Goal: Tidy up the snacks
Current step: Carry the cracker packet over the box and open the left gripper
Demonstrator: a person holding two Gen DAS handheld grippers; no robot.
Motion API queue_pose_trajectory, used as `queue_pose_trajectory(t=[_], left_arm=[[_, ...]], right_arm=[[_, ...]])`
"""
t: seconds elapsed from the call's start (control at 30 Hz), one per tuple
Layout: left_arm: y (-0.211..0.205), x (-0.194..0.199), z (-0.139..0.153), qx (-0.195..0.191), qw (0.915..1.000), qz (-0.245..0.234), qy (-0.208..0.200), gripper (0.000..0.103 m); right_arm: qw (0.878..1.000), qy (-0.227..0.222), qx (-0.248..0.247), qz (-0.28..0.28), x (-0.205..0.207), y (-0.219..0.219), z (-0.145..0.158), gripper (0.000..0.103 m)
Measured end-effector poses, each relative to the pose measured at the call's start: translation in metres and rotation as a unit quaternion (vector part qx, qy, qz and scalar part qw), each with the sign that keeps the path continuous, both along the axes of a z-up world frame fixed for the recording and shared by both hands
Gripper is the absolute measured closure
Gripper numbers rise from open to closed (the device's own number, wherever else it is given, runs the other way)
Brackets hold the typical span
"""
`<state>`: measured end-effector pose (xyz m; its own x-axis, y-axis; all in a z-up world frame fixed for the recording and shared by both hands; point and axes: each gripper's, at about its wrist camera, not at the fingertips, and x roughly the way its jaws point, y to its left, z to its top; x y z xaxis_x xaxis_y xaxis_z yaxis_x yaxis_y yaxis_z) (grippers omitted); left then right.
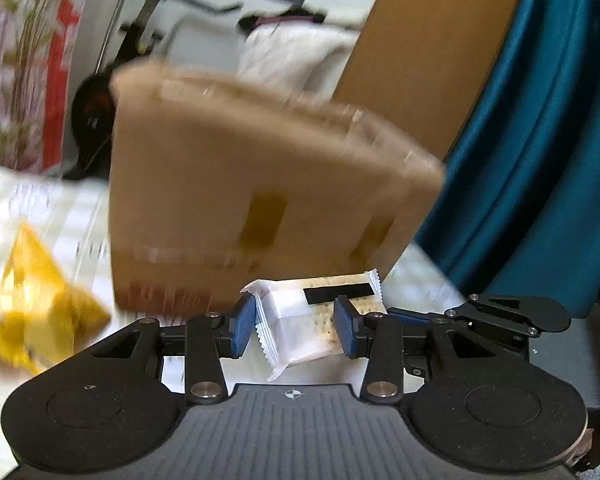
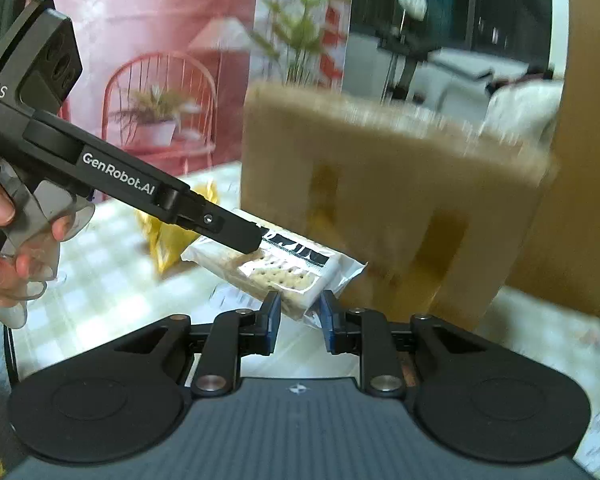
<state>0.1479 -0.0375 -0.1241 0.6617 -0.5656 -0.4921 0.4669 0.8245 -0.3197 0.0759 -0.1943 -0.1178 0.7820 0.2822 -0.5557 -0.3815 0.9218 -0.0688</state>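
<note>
Clear-wrapped packet of pale dotted crackers with a black label band (image 1: pixel 316 316): lower centre of the left wrist view, lifted off the surface, tilted, one crimped end hanging down toward the camera. In the right wrist view the same packet (image 2: pixel 284 272) sits at centre frame, running from upper left to lower right.

Left gripper (image 1: pixel 296 326): blue pads (image 1: pixel 244 326) pressed on both sides of the packet, jaws partly closed around its width. Held firmly.

Right gripper (image 2: pixel 298 316): jaws drawn in as narrow as they go, pads clamped on the packet's lower right end and its crimped wrapper. So both grippers have hold of one packet, at opposite ends.

A person's hand (image 2: pixel 4 240) at the left edge of the right wrist view grips the left tool's handle.

Behind the packet: brown cardboard box (image 1: pixel 260 200) with darker tape strips, blurred, filling mid frame in both views. Crumpled yellow snack bag (image 1: pixel 32 300) at lower left of the left wrist view, lying on a pale checked tablecloth (image 1: pixel 60 216). Teal fabric (image 1: pixel 540 140) at right.
</note>
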Motion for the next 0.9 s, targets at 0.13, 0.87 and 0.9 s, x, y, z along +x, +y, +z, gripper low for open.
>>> queue_pose_trajectory(t=[0.13,0.87,0.9], left_arm=[[-0.004,0.010,0.034,-0.008,0.9992,-0.008,-0.039,0.059],[-0.057,0.142,0.070,-0.003,0.9999,-0.009,-0.007,0.057],[-0.055,0.142,0.069,-0.001,0.9999,-0.008,-0.008,0.056]], right_arm=[[0.999,-0.045,-0.017,-0.002,0.006,-0.002,0.032,0.081],[0.996,-0.018,-0.037,-0.077,0.129,-0.048,0.056,0.080],[0.996,-0.017,-0.040,-0.082,0.128,-0.049,0.055,0.076]])
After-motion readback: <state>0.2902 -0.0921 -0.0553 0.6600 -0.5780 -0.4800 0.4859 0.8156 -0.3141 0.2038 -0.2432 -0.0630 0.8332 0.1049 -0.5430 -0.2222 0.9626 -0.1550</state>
